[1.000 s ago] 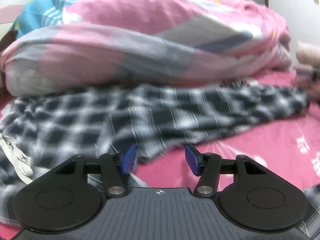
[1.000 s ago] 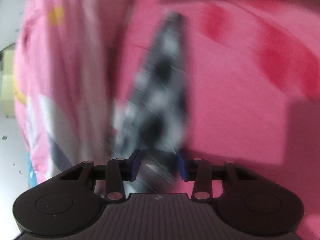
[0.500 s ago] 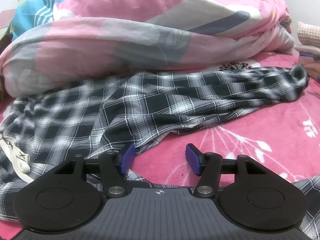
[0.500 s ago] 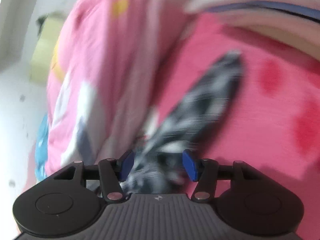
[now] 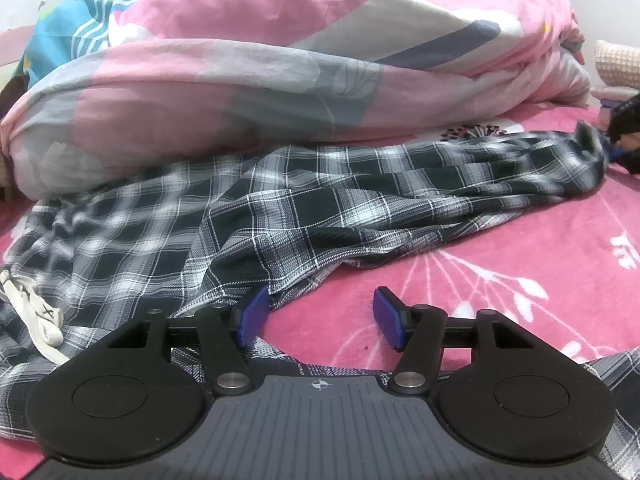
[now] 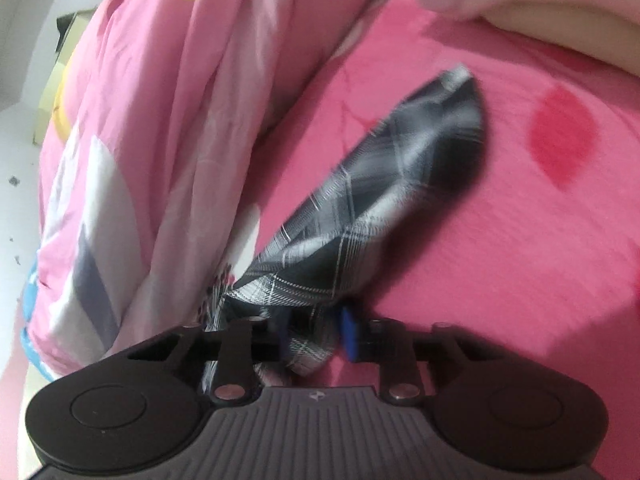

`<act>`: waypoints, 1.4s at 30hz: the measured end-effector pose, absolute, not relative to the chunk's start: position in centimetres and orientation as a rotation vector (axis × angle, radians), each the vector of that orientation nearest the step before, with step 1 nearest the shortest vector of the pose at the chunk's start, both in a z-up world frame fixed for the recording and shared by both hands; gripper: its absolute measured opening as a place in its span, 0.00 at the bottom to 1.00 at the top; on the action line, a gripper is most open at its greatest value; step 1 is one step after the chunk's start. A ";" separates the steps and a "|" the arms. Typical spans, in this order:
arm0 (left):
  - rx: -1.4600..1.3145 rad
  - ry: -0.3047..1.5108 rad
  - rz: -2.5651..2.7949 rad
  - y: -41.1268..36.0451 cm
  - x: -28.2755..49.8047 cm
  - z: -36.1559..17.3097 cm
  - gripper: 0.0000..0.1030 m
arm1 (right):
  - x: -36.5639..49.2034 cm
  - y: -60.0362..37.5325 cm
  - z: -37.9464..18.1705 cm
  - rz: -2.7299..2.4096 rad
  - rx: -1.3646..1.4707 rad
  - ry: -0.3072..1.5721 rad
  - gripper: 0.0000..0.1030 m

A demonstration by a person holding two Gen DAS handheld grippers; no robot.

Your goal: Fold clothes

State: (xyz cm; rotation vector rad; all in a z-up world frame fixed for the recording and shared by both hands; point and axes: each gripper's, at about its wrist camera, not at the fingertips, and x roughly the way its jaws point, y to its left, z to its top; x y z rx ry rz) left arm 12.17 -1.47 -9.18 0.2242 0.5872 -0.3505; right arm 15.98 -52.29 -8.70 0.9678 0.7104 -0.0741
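Observation:
Black-and-white plaid trousers (image 5: 320, 200) lie stretched across the pink flowered bedsheet (image 5: 520, 264), with a white drawstring (image 5: 32, 312) at the left end. My left gripper (image 5: 322, 314) is open low over the sheet; its left fingertip (image 5: 254, 314) touches the trousers' near edge, and nothing is between the fingers. In the right wrist view my right gripper (image 6: 315, 334) is shut on the trouser leg's end (image 6: 380, 200), which juts forward, blurred. The left wrist view shows the right gripper (image 5: 624, 136) at that far right end.
A bulky pink, grey and white duvet (image 5: 280, 60) is heaped along the back of the bed, right behind the trousers. A blue patterned cloth (image 5: 68, 28) sits at the back left, a beige waffle-knit item (image 5: 616, 64) at the far right. Bare sheet (image 6: 520, 240) lies to the right.
My right gripper's fingers have narrowed onto the trouser leg end, and it has swung over the sheet. The left gripper has stayed open and almost still.

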 end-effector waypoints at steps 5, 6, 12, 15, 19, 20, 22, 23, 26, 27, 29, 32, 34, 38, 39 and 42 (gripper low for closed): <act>0.229 0.587 -0.347 -1.5 12.2 -9.2 0.57 | 17.3 -50.9 -7.3 -0.091 0.753 0.748 0.04; 0.229 0.587 -0.347 -1.5 12.1 -9.2 0.57 | 17.0 -50.5 -6.4 -0.101 0.678 0.756 0.03; 0.217 0.590 -0.351 -1.4 12.2 -9.2 0.57 | 14.6 -48.9 -0.3 -0.225 0.154 0.790 0.03; 0.212 0.591 -0.353 -1.4 12.3 -9.2 0.57 | 13.6 -48.3 1.2 -0.292 -0.120 0.840 0.02; 0.199 0.594 -0.357 -1.2 12.4 -9.2 0.57 | 14.3 -47.9 -1.1 -0.419 -0.380 0.949 0.02; 0.195 0.596 -0.358 -1.2 12.4 -9.2 0.57 | 14.7 -48.1 -2.3 -0.463 -0.422 0.973 0.02; 0.187 0.600 -0.361 -1.0 12.5 -9.1 0.57 | 15.0 -49.2 -4.3 -0.507 -0.435 1.021 0.03; 0.182 0.601 -0.364 -0.9 12.6 -9.0 0.57 | 14.7 -49.9 -4.7 -0.518 -0.398 1.034 0.04; 0.192 0.578 -0.373 -0.7 12.0 -8.2 0.57 | 12.9 -51.5 -4.1 -0.543 -0.286 1.002 0.04; 0.198 0.567 -0.378 -0.7 11.7 -7.8 0.57 | 11.7 -51.2 -3.1 -0.521 -0.269 0.943 0.04; 0.217 0.537 -0.404 -0.8 11.0 -6.9 0.57 | 9.0 -49.0 -1.1 -0.391 -0.311 0.812 0.04; 0.297 0.495 -0.457 -2.2 10.2 -6.0 0.57 | 5.2 -43.3 0.8 -0.086 -0.461 0.660 0.06; 0.380 0.480 -0.466 -3.6 10.2 -6.0 0.57 | 3.7 -39.3 0.8 0.101 -0.556 0.609 0.20; 0.518 0.495 -0.481 -5.9 10.7 -7.2 0.49 | 3.3 -32.2 -1.6 0.350 -0.722 0.579 0.26; 0.534 0.510 -0.492 -6.3 11.0 -7.6 0.43 | 3.8 -31.4 -2.1 0.374 -0.734 0.584 0.26; 0.525 0.554 -0.519 -6.6 12.3 -8.3 0.38 | 5.3 -29.1 -3.7 0.446 -0.767 0.596 0.25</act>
